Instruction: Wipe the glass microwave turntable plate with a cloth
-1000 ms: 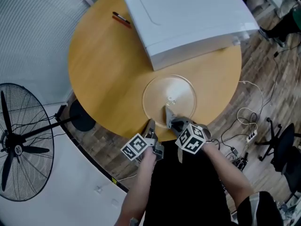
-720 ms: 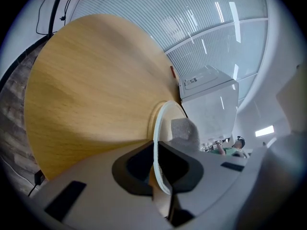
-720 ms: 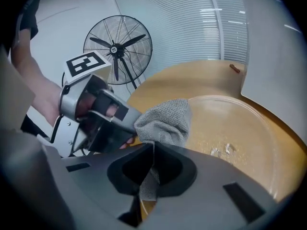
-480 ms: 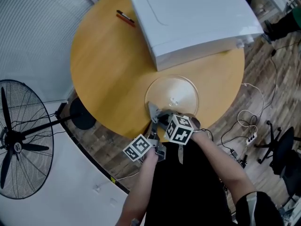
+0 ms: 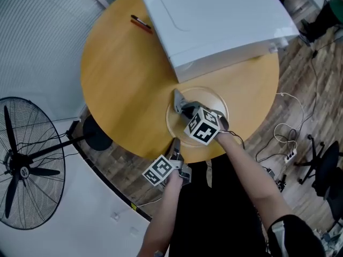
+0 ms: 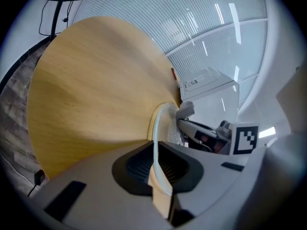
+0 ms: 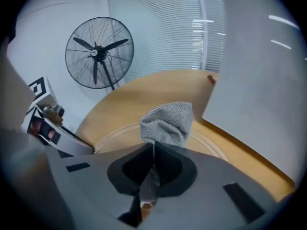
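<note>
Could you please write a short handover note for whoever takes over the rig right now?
Left gripper: jaws shut on the near rim of the glass plate, steadying it on the round table.
Right gripper: jaws shut on the grey cloth, which is over the plate's far-left part.
Done: wiping is under way; how much is clean cannot be told.
To do: wipe the rest.

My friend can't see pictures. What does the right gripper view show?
The right gripper pinches a grey cloth over the glass plate on a round wooden table. A fan stands behind.
</note>
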The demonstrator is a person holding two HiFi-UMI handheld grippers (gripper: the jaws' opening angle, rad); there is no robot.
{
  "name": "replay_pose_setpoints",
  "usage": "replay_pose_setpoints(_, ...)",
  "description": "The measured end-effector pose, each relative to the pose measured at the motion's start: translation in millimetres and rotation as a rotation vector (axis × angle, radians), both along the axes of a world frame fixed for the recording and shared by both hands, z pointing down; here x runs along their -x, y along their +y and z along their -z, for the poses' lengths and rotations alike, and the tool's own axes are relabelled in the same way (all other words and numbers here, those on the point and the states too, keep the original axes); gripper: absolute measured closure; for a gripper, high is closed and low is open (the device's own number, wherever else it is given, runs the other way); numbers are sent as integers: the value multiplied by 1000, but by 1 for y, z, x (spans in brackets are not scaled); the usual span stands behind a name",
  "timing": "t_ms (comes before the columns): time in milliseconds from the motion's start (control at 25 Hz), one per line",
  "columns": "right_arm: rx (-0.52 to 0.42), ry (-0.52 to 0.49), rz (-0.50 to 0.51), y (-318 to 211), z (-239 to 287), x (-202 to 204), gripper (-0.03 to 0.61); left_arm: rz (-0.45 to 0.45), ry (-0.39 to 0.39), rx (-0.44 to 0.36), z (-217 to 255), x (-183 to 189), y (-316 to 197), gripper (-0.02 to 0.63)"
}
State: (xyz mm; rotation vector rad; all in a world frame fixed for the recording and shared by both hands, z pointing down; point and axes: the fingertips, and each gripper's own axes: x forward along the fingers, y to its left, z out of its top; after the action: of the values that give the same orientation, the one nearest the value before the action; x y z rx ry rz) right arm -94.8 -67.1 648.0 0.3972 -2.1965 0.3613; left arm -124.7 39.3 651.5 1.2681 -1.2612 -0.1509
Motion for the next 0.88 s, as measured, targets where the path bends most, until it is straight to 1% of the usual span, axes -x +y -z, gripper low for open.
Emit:
replay_pose_setpoints(80, -21, 4, -74, -21, 0, -21, 561, -1, 0, -3, 0, 0, 0, 591)
replay_pose_setpoints(160, -19, -10, -146, -32, 1, -40, 561, 0, 3, -5, 0, 1, 0, 591)
replay_pose_setpoints(280, -42, -32, -240, -37, 3, -63, 561, 6, 5, -6, 0, 0, 0, 591)
replay_pose_setpoints(360, -66, -48, -268, -29, 4, -68, 560, 7, 2, -8, 0, 0, 0, 591)
replay_pose_setpoints(440, -82, -50, -244, -11, 5, -63, 559, 5, -1, -8, 0, 0, -1, 591)
replay_pose_setpoints(560, -102, -39, -155, 25, 5, -46, 558, 6, -3, -5, -1, 1, 0, 591)
replay_pose_setpoints(640, -96, -39, -110, 49, 5, -37, 558, 10, -6, -3, -1, 1, 0, 591)
replay_pose_setpoints(760, -56, -50, -87, 77, 4, -33, 558, 14, -5, 6, -2, 1, -1, 591)
replay_pose_setpoints(880, 21, -56, -89, 99, 3, -33, 558, 2, 4, 23, -2, 0, -1, 591)
